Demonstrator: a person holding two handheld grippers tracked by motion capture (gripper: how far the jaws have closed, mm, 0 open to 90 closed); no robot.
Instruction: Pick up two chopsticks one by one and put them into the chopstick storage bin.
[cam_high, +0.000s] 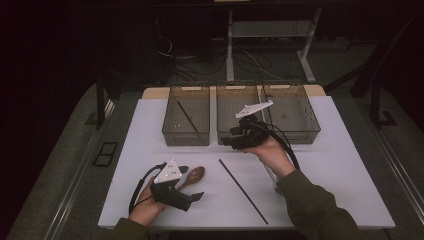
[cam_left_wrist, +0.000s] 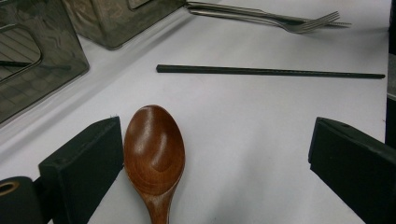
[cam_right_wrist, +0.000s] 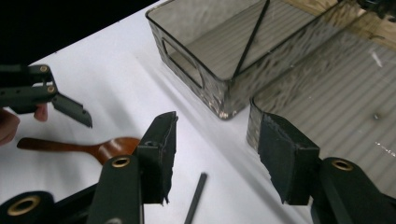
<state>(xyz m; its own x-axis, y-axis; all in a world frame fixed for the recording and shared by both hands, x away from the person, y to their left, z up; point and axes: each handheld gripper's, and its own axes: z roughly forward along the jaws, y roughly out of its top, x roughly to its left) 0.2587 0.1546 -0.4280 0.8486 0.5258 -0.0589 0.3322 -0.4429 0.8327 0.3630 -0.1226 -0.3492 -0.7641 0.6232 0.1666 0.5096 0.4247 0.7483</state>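
A brown wooden spoon (cam_high: 193, 175) lies on the white table, and my left gripper (cam_high: 191, 183) stands open around it. In the left gripper view the spoon's bowl (cam_left_wrist: 154, 151) rests between the jaws, close against the left one, with my left gripper (cam_left_wrist: 217, 140) wide open. My right gripper (cam_high: 231, 138) hovers open and holds nothing at the front edge of the middle bin (cam_high: 237, 86). In its own view my right gripper (cam_right_wrist: 219, 126) is above that bin's near corner. A black chopstick (cam_high: 243, 190) lies loose on the table between the hands.
Three smoky clear bins stand in a row at the back. The left bin (cam_high: 186, 138) holds a second black chopstick (cam_high: 187, 116); the right bin (cam_high: 295, 135) looks bare. Two forks (cam_left_wrist: 271, 17) lie beyond the loose chopstick (cam_left_wrist: 271, 72). Dark floor surrounds the table.
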